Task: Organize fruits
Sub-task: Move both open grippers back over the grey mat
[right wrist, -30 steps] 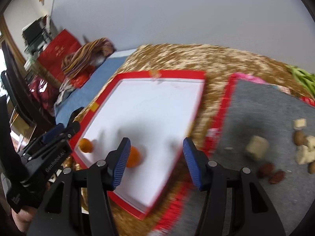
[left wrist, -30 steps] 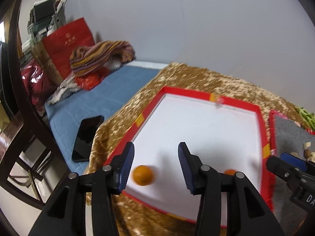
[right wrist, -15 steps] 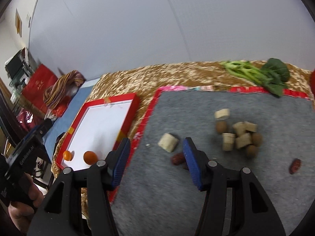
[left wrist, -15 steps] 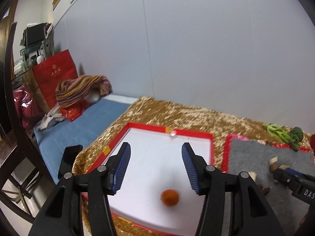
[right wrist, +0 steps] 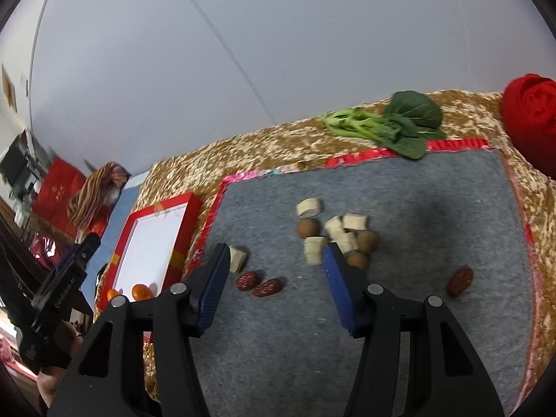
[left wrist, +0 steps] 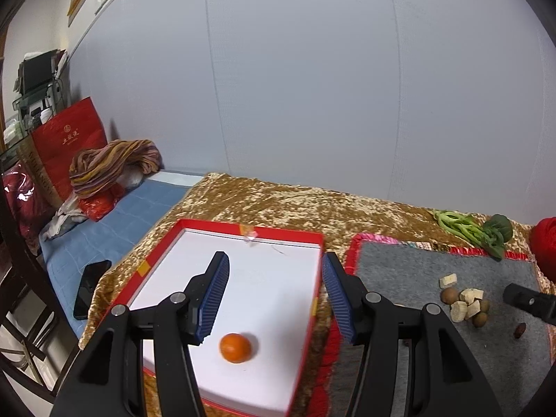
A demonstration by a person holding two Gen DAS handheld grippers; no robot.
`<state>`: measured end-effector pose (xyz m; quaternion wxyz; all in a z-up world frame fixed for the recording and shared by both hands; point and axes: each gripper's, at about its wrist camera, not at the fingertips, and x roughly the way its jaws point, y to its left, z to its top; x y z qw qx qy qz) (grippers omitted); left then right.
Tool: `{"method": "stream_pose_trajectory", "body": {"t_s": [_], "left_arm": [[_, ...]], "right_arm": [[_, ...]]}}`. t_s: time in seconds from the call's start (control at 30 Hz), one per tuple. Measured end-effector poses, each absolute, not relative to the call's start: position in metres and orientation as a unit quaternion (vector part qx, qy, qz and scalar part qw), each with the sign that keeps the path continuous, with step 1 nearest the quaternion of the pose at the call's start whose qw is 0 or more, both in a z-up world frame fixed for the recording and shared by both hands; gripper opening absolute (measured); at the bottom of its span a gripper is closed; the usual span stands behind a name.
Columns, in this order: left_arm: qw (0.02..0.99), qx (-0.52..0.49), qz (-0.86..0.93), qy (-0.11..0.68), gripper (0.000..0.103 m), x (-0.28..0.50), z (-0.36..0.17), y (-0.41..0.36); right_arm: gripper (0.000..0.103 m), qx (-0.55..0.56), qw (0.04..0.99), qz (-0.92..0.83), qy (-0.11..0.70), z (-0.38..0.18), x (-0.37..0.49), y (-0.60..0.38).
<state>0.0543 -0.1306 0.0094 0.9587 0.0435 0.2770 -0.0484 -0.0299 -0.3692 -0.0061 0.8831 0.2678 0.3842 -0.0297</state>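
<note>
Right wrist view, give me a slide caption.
Open right gripper above grey mat scattered with red dates and longans.

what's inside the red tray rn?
Two oranges on the white floor of the tray, near its front edge. The left view shows one; the left tool covers the near-left corner.

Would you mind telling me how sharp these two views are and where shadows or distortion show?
Left wrist view: sharp; the orange casts a soft shadow to its right on the white tray; fisheye bends the wall seams. Right wrist view: slightly soft; a dark shadow patch lies on the grey mat; black vignette fills the corners.
</note>
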Motion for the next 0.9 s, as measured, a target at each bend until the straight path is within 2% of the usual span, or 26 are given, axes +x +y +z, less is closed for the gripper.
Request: {"method": "stream_pose_trajectory", "body": {"t_s": [0.83, 0.9], "left_arm": [[0.956, 0.055, -0.070, 0.280, 0.056, 0.050, 0.007, -0.151], [0.954, 0.058, -0.079, 0.282, 0.059, 0.049, 0.006, -0.155]], "right_arm": [[0.057, 0.278, 0.879, -0.044, 0.386, -0.007, -0.038, -0.390], [0.057, 0.275, 0.878, -0.047, 0.390, -0.008, -0.037, -0.390]]}}
